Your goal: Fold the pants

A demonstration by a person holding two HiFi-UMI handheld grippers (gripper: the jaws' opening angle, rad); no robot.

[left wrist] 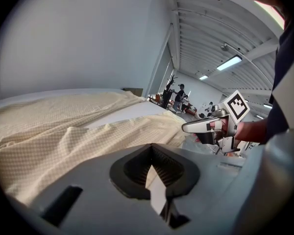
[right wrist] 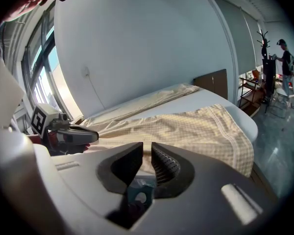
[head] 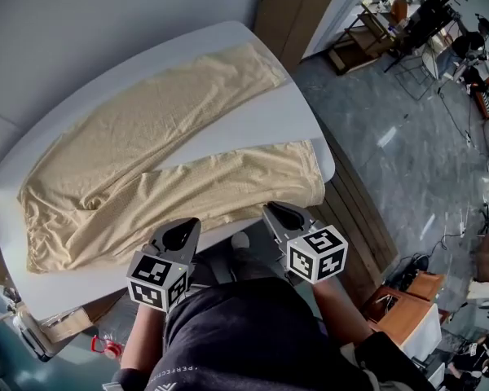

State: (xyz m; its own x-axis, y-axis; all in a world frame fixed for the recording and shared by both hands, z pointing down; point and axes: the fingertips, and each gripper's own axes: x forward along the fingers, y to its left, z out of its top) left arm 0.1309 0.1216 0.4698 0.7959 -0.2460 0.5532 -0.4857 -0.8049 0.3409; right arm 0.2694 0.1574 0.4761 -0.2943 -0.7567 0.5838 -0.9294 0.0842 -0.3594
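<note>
Beige pants (head: 147, 161) lie flat on the white table (head: 261, 112), waistband at the left and the two legs spread apart toward the right. Both grippers hang at the table's near edge, just short of the nearer leg (head: 253, 182). My left gripper (head: 182, 233) is shut, with no fabric seen in its jaws; in its own view the left gripper (left wrist: 151, 150) points over the cloth (left wrist: 63, 131). My right gripper (head: 284, 215) stands slightly open; in the right gripper view (right wrist: 147, 148) a narrow empty gap shows between the jaws, with the nearer leg's hem (right wrist: 220, 131) beyond them.
A brown board (head: 293, 15) leans on the wall behind the table. Wooden planking (head: 359, 218) and cardboard boxes (head: 407, 300) sit on the floor to the right. Desks, stands and people fill the far right (head: 440, 23). A red-handled item (head: 106, 347) lies at lower left.
</note>
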